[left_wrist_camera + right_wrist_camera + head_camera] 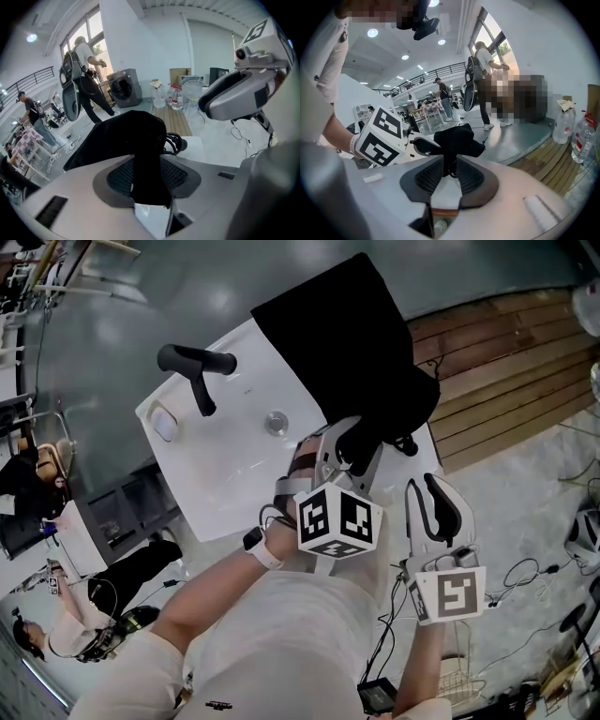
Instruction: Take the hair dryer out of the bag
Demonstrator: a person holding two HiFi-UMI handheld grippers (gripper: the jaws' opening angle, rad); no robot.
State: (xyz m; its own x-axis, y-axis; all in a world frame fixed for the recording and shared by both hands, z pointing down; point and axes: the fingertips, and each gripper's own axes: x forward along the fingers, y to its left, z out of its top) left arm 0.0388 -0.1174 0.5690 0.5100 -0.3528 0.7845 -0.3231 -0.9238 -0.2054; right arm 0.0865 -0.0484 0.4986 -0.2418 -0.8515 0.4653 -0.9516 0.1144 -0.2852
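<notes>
The black hair dryer [195, 364] lies bare on the white tabletop [225, 474], left of the black bag [347, 343] and apart from it. My left gripper [356, 452] is at the bag's near edge, and in the left gripper view [147, 180] a fold of the bag's fabric [140, 140] fills the gap between its pads. My right gripper [425, 486] is just right of it, off the table's corner. In the right gripper view [449, 171] it is shut on a thin black drawstring that runs up to the bag [457, 138].
A round metal fitting [275, 422] and a small white block [164, 421] sit on the tabletop. A coiled black cord [176, 140] pokes out beside the bag. Wooden decking [506, 362] lies to the right, cables [525, 577] on the floor, people stand off to the left.
</notes>
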